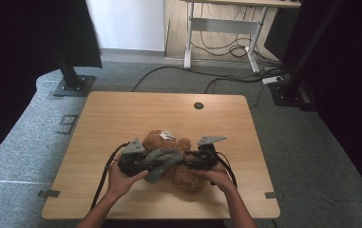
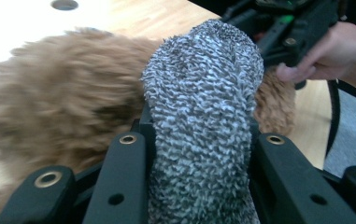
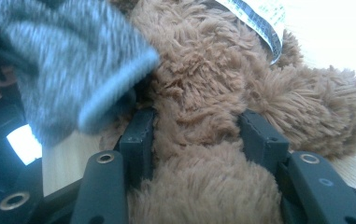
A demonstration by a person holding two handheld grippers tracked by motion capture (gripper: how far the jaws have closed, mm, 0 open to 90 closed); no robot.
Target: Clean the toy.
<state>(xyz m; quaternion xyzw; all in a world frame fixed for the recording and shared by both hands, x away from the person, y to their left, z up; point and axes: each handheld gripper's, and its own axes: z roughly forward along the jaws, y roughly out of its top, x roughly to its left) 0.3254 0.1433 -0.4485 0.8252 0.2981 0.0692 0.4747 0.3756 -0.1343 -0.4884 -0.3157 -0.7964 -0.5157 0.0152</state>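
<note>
Two grippers share work: left gripper [image 2: 199, 154] clamps grey sock [image 2: 201, 116]; right gripper [image 3: 194, 140] pins brown teddy [image 3: 199, 107] between fingers, steadying it for dressing.

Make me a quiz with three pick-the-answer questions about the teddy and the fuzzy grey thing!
1. Where does the teddy bear lie?
A. on the wooden table
B. on the carpet
C. on a chair

2. What colour is the fuzzy sock?
A. red
B. grey
C. yellow

3. What is the left gripper doing?
A. hanging open in the air
B. squeezing the sock between its jaws
C. lying flat on the floor

Answers:
1. A, since the high view shows the brown bear resting on the tabletop between the person's two hands.
2. B, since the sock's speckled grey and white pile stands out against the brown fur in both gripper views.
3. B, since the left gripper view shows both black jaws pressed against the sock's sides.
</note>
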